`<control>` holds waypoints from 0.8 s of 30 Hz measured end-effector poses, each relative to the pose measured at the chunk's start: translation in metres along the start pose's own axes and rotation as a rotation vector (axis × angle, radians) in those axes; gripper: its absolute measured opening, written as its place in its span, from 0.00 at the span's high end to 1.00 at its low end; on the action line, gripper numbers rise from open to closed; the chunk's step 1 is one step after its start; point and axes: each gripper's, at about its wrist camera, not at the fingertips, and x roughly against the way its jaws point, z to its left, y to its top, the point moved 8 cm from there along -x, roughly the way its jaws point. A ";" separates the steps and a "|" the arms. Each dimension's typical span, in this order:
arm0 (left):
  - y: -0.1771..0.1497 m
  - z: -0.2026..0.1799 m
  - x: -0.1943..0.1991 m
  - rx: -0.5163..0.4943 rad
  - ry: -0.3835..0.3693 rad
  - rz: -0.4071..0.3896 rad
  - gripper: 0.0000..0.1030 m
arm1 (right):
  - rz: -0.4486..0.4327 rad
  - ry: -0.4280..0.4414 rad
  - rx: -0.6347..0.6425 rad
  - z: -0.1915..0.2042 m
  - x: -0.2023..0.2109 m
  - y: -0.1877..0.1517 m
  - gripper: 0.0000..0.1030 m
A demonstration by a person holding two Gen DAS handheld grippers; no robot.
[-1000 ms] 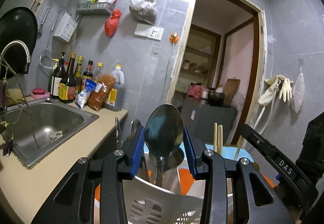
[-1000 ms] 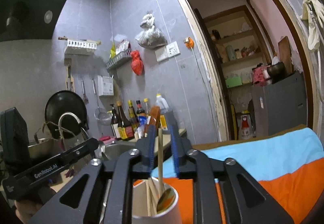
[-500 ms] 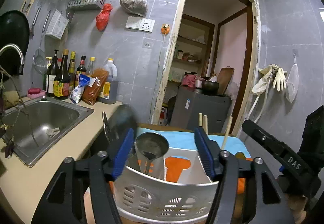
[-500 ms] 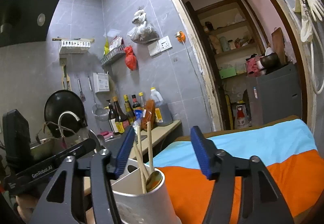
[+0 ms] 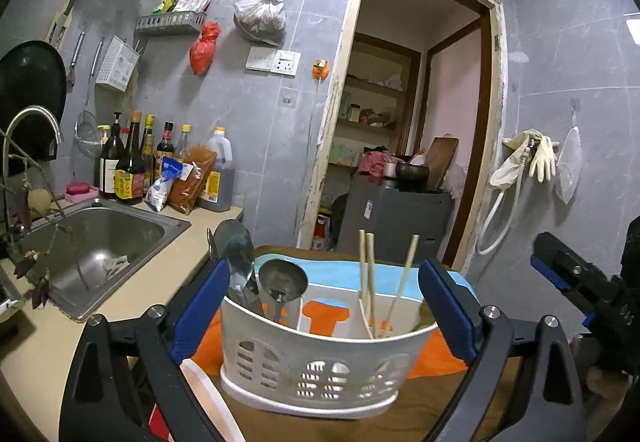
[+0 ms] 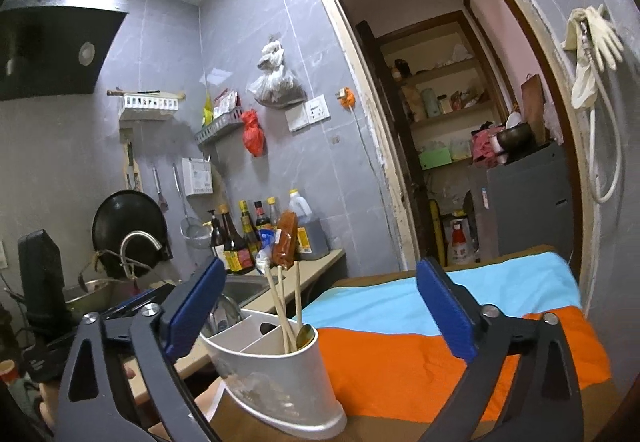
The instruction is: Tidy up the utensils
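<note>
White caddy [image 5: 320, 354] is seen at lower centre, spoons [image 5: 280, 286] left, chopsticks [image 5: 370, 278] right. Left tool [image 5: 324, 306] and right tool [image 6: 320, 310] are opening wide, nothing pinched.

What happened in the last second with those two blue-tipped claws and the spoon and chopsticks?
The left gripper let go of the spoon, the right gripper let go of a chopstick; both sets of jaws are opening and have drawn back, empty. The spoon and chopsticks stay standing in the white caddy, which has not moved.
</note>
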 end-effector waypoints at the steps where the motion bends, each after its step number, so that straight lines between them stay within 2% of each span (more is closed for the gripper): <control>1: 0.001 -0.003 0.005 -0.005 -0.002 -0.001 0.10 | 0.000 -0.003 0.003 0.001 0.007 0.003 0.00; 8: 0.003 -0.027 0.036 -0.043 -0.024 -0.006 0.09 | 0.021 -0.023 0.003 0.008 0.061 0.016 0.00; 14: -0.004 -0.046 0.069 -0.054 -0.032 0.003 0.04 | 0.053 -0.073 0.013 0.012 0.104 0.018 0.00; 19: -0.019 -0.065 0.091 -0.101 -0.013 0.038 0.04 | 0.105 -0.123 0.022 0.012 0.131 0.006 0.00; 24: -0.038 -0.077 0.103 -0.120 -0.011 0.073 0.04 | 0.162 -0.133 -0.001 0.012 0.149 -0.012 0.00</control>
